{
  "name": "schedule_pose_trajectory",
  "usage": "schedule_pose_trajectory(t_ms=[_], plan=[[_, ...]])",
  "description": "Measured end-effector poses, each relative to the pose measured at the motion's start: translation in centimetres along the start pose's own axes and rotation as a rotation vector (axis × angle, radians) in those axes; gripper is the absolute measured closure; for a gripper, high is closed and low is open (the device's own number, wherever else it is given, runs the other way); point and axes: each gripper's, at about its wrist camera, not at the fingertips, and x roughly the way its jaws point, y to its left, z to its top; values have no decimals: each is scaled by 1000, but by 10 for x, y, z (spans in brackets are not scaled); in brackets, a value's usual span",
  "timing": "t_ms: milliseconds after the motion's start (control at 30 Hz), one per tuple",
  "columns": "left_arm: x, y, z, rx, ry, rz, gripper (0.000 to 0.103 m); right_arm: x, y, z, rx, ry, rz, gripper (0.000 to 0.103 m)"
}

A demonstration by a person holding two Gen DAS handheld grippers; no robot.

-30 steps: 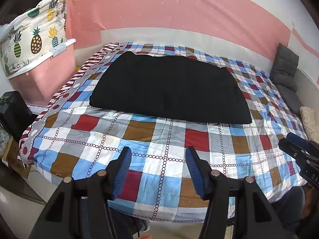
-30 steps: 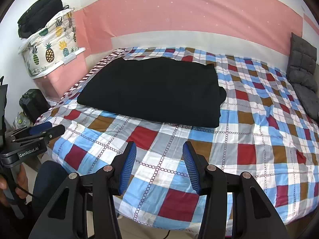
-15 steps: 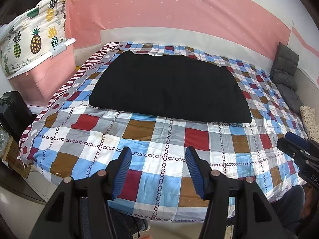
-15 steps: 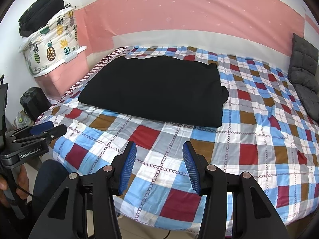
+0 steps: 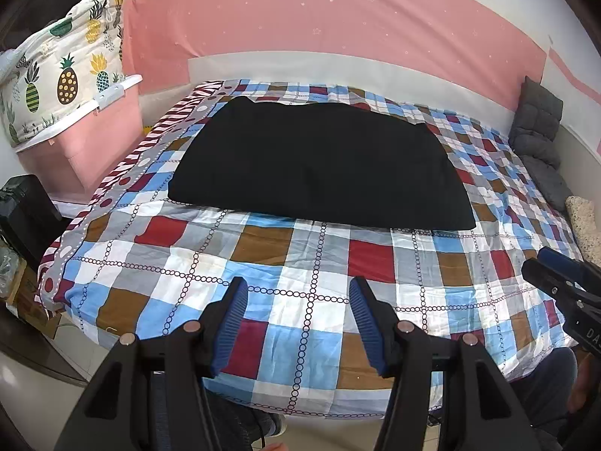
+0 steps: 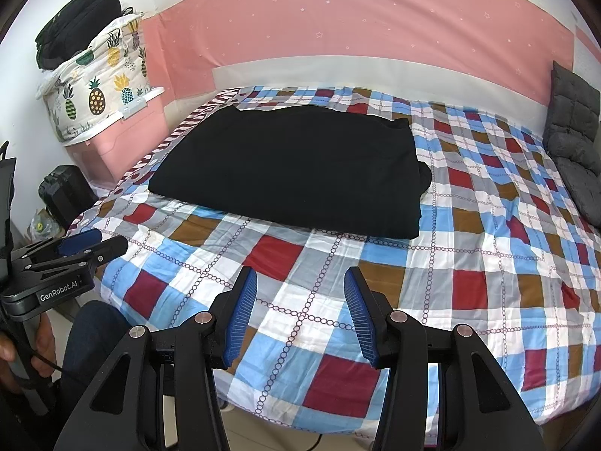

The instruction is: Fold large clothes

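A black garment [image 5: 319,161] [image 6: 289,173] lies folded into a broad rectangle on the far left part of the checked bedspread [image 5: 300,263] [image 6: 469,255]. My left gripper [image 5: 298,293] hangs open over the bed's near edge, well short of the garment, with nothing between its blue pads. My right gripper [image 6: 300,282] is likewise open and empty above the near edge. Each gripper shows at the side of the other's view: the right one [image 5: 556,267] at the right, the left one [image 6: 75,248] at the left, held by a hand.
A pink storage box [image 5: 86,143] with a pineapple-print bag [image 5: 64,79] on top stands left of the bed. A black bag [image 6: 79,30] sits on top of that. Grey cushions [image 6: 574,139] lean at the right. A black case [image 6: 67,191] stands on the floor.
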Motion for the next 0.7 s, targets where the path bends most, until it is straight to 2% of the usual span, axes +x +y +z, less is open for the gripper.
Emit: schedule_pose_trajectory(t_ms=[700], plan=[[0,2,-1,6,-1,2,44,0,-1,0,0,1,0,54]])
